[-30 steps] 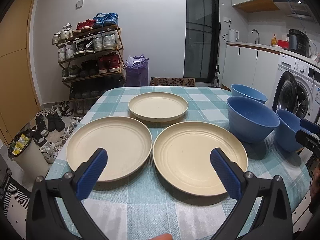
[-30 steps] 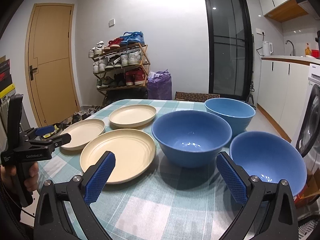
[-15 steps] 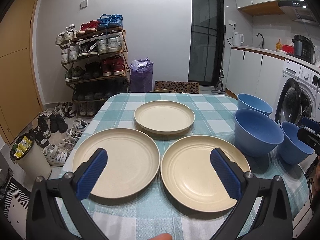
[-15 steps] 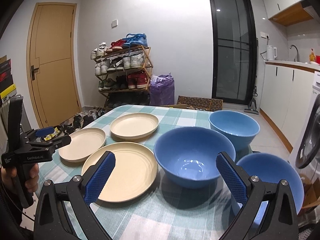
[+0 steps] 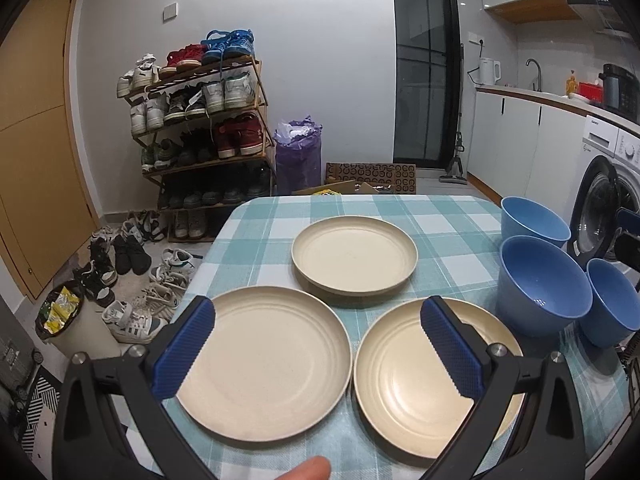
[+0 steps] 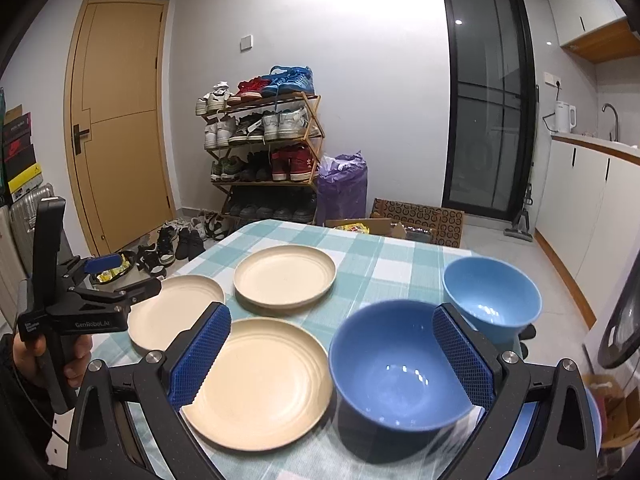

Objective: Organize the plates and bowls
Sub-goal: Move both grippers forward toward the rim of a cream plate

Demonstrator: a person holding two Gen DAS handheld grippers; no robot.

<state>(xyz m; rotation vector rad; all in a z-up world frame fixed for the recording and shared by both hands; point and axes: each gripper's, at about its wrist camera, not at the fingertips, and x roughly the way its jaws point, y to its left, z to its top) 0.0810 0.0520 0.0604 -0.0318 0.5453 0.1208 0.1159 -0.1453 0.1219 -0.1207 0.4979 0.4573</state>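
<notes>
Both my grippers, left gripper (image 5: 318, 354) and right gripper (image 6: 331, 350), have risen higher, jaws spread and empty, over three cream plates (image 5: 264, 356) and three blue bowls (image 6: 394, 364).

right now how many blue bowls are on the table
3. The far bowl sits near the table's back right edge, the middle bowl just in front of it beside the plates, and the near bowl at the right edge. None are stacked; nothing seems hidden.
</notes>
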